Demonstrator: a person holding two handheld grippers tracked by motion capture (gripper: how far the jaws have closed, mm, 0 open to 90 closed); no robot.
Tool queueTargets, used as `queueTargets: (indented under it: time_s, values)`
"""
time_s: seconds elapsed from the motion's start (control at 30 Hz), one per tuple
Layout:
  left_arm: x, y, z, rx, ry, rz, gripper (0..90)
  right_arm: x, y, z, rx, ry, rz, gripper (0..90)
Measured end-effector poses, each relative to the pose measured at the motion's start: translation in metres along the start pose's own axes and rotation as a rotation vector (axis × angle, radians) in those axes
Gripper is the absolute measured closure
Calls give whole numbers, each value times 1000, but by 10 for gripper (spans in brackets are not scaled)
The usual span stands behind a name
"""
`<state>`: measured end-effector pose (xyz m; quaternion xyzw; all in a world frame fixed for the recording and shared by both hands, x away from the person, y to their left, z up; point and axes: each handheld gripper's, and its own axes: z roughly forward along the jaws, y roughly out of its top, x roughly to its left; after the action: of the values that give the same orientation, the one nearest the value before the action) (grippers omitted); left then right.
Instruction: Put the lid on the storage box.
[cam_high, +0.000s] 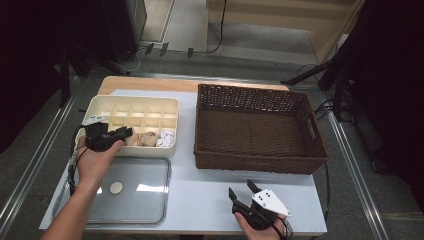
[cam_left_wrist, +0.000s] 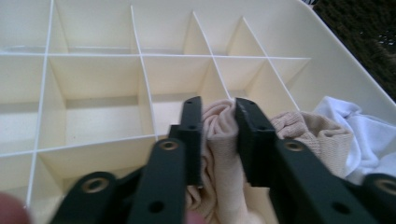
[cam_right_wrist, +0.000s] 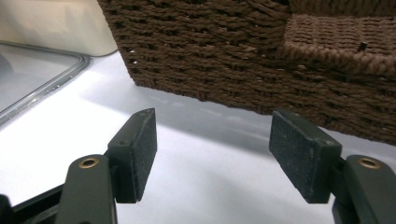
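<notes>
A cream divided organiser box (cam_high: 131, 102) sits on the table's left half. In its near row lie a beige rolled sock (cam_high: 142, 138) and a white cloth (cam_high: 166, 137). My left gripper (cam_high: 126, 133) reaches into that near row and is shut on the beige sock (cam_left_wrist: 219, 126), pinched between its black jaws. Beside it lie a second beige piece (cam_left_wrist: 308, 133) and the white cloth (cam_left_wrist: 364, 135). My right gripper (cam_high: 241, 192) rests near the table's front edge, open, with nothing between its fingers (cam_right_wrist: 212, 154). It faces the brown wicker basket (cam_right_wrist: 243, 51).
The large brown wicker basket (cam_high: 257, 162) fills the table's right half. A clear lid (cam_high: 131, 195) with a round disc (cam_high: 116, 187) lies at the front left. Bare white tabletop (cam_high: 200, 195) lies between lid and right gripper. Cables and stands surround the table on the floor.
</notes>
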<state>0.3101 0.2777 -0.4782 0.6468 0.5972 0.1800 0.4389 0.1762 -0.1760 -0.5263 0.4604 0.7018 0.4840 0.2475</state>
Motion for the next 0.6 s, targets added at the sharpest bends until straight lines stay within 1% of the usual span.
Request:
queueTargets:
  time_s: [0.03,0.07,0.13,0.2,0.23,0.3,0.33,0.4,0.43,0.5,0.53,0.6]
  values:
    - [0,0,-2,-10,-8,0,652,1,0,0,-2,4,-4,330]
    - [1,0,-6,-20,-21,1,644,1,0,0,-4,5,-6,330]
    - [3,0,-15,-57,-50,-3,609,2,0,1,-7,6,-12,330]
    - [4,-1,-23,-97,-53,5,554,3,0,1,-4,6,-8,330]
    - [4,-2,-27,-108,-56,5,519,4,1,2,-4,8,-13,329]
    - [5,-7,-36,-163,-80,-19,490,7,1,3,-1,15,-16,331]
    - [4,-11,-39,-182,-82,-12,476,8,1,3,-1,19,-14,332]
    - [4,-16,-45,-211,-72,-2,439,10,2,3,0,22,-15,332]
    - [4,-19,-49,-224,-77,-2,415,12,2,4,0,22,-16,332]
    - [4,-24,-56,-244,-66,7,369,14,2,5,-1,31,-16,329]
    - [4,-27,-61,-252,-69,12,349,16,3,5,2,29,-18,326]
    - [3,-31,-68,-269,-81,8,316,18,3,7,5,31,-19,318]
